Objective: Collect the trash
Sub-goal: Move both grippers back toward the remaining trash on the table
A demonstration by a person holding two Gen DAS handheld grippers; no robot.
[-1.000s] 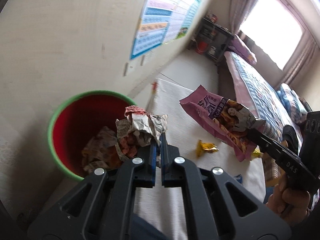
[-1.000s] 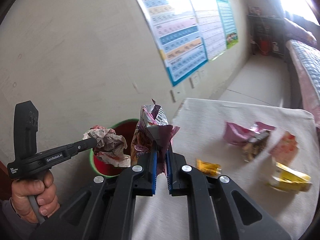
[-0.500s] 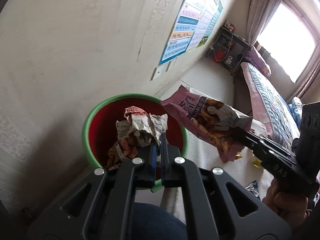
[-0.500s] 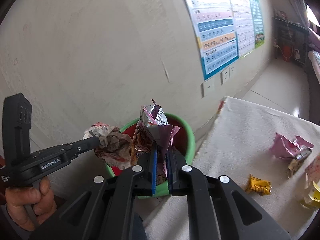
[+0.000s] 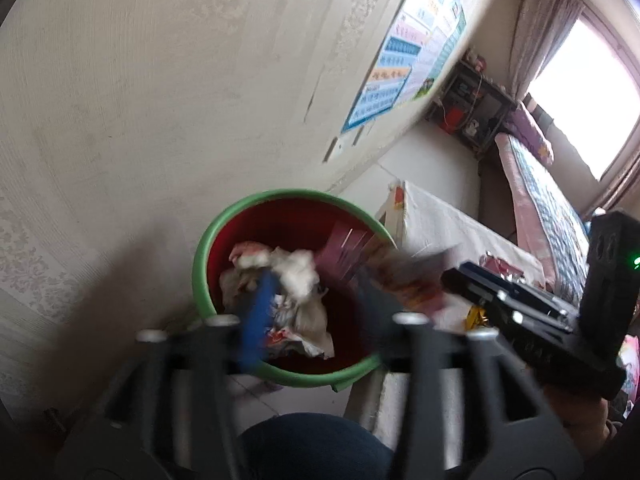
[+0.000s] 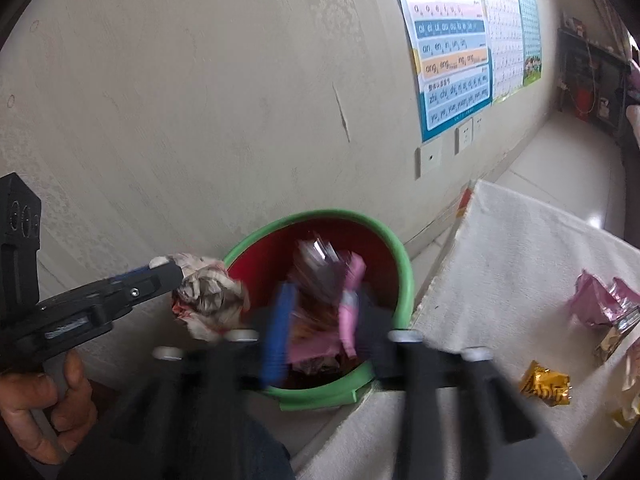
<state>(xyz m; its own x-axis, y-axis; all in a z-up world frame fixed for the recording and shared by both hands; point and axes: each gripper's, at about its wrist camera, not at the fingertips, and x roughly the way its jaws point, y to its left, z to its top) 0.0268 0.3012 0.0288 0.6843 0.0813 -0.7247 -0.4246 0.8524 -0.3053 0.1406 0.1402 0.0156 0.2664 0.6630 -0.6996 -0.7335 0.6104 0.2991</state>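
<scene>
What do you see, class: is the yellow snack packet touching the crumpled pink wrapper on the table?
Apart. The right wrist view shows bare white tablecloth between the yellow snack packet and the crumpled pink wrapper.

Blurred by motion – left gripper (image 5: 312,312) fingers, right gripper (image 6: 320,328) fingers, pink wrapper (image 6: 344,312); bin (image 6: 404,280) bottom hidden under trash.

Your left gripper (image 5: 316,304) and right gripper (image 6: 320,320) both angle downward side by side, their jaws opening and blurred with motion, pads no longer pressing on anything. Your left hand (image 6: 38,412) wraps its handle from below; your right hand (image 5: 576,416) shows only partly behind its own.
</scene>
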